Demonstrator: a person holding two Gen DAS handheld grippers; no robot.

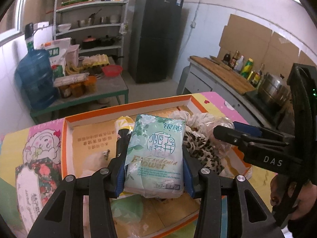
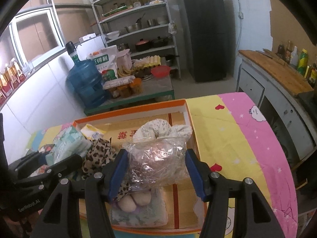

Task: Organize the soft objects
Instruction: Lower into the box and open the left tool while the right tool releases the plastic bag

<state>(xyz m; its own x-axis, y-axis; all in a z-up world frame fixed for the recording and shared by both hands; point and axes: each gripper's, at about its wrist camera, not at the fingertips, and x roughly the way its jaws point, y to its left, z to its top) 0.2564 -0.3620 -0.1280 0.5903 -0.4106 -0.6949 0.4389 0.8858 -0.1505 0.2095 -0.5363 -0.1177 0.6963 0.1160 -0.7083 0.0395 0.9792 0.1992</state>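
- Orange box [image 1: 126, 109], shallow and open-topped, sits on the desk [image 2: 227, 130] under a cartoon-print cloth; it is the landmark and, I judge, the sorting bin for the soft things.
- Step in hand, as I read it: both packs carried over the box, placing not yet done.
- Tissue pack [image 1: 156, 154], pale green, hangs above the box's near-left part, pinched at its sides by the left gripper [image 1: 153, 170]; jaws narrow, pressing on it.
- Plastic bag [image 2: 158, 162], clear and crinkled, hangs above the box's near-right part, clamped by the right gripper [image 2: 156, 170]; jaws at middling width, pads on both sides of it.
- Leopard-print cloth [image 2: 99, 154] and a white floral bundle [image 2: 156, 129] already lie inside the box.
- Next move calls for lowering each pack onto bare box floor, then letting go.
- Pose: both grippers tilt downward toward the box, side by side.
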